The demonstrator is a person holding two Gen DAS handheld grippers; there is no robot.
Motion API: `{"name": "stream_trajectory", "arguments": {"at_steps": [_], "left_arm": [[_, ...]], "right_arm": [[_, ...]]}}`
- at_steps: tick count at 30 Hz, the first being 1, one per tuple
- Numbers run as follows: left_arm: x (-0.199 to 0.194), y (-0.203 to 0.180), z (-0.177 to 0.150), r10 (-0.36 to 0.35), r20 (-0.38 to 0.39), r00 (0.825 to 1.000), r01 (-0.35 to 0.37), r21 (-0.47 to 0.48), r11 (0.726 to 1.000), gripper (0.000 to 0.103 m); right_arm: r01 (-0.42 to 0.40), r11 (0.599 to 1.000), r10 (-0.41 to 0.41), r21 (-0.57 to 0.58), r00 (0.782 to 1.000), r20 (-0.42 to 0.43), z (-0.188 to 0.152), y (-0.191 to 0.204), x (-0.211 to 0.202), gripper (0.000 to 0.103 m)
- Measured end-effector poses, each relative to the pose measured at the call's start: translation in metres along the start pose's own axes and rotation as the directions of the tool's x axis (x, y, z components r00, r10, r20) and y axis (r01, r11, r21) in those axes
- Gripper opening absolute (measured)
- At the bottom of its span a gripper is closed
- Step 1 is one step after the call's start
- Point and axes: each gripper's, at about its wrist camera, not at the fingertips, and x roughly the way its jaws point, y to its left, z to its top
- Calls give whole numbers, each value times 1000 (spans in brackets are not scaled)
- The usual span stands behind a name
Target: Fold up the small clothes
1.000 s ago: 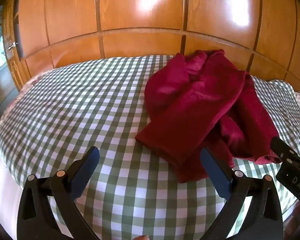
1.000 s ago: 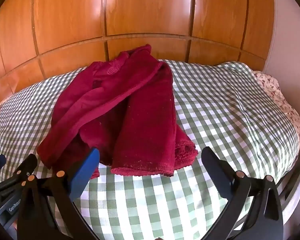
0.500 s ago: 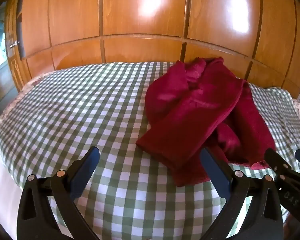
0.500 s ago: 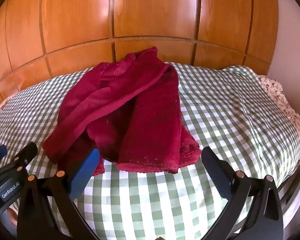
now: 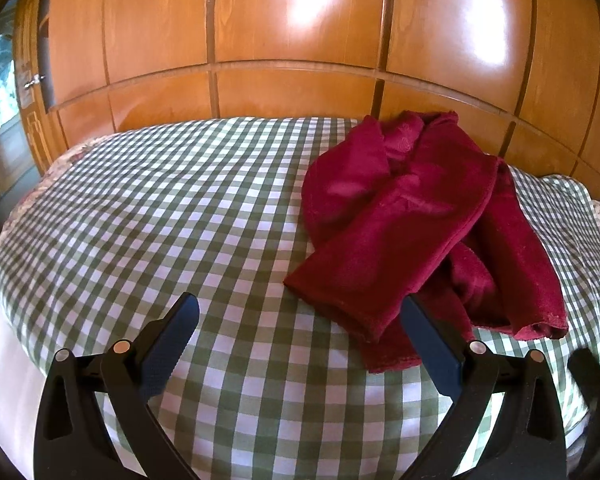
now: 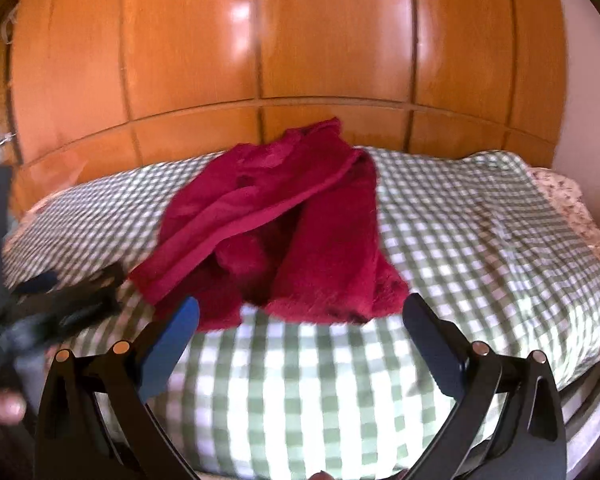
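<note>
Red garment (image 5: 416, 216) crumpled, unfolded, on checked bed (image 5: 160, 208) toward the headboard; left gripper (image 5: 300, 320) and right gripper (image 6: 300, 320) both wide, empty, short of it; recommended: pinch separate hem corners, spread flat before folding.

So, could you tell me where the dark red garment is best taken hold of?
Probably the sleeve cuff of the dark red garment: it lies flat on top, pointing at the open left hand-held gripper, so come from the near edge.
</note>
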Motion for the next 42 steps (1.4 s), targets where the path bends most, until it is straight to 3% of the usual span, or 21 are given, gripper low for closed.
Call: {"name": "stream_trajectory", "arguments": {"at_steps": [9,17,26,33,42], "left_arm": [[-2,1,-2,-2,-3,1000,2,-3,1000,100],[2,3,-5,-15,-27,1000,14,-18,1000,100],[6,6,-6,-40,-38,998,38,-43,998,100],[10,8,-10,-45,-57,997,42,-49,998,100],[19,3,-11,-66,-81,995,66,-3,998,100]], "right_arm": [[-81,995,89,58,985,-146,-15,-14,13,101],[-69,997,74,46,989,-126,-8,-17,16,101],[-90,984,111,154,985,-132,14,-38,30,101],[-88,984,104,157,990,-96,29,-43,32,101],[-116,982,131,150,987,-94,38,-44,40,101]]}}
